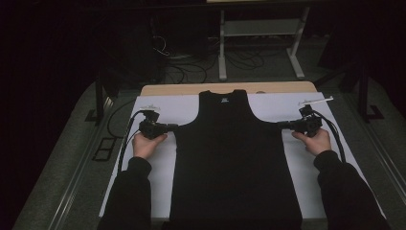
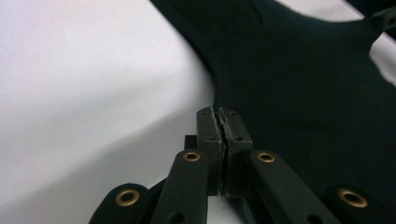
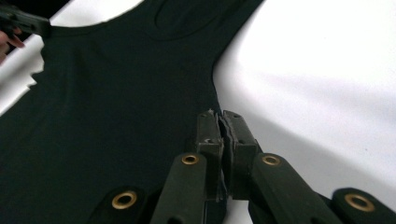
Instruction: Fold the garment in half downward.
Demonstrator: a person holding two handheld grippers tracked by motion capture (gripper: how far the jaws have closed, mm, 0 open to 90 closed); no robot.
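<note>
Now both claws on vest

No words, numbers or brand names can be read. The one mark that looks like lettering is a small pale label inside the far neckline of the black tank top, seen from the high view; it is too small and blurred to make out any letters. The two gripper views show plain black fabric and a bare white sheet on the counter, with no print on either.
</note>
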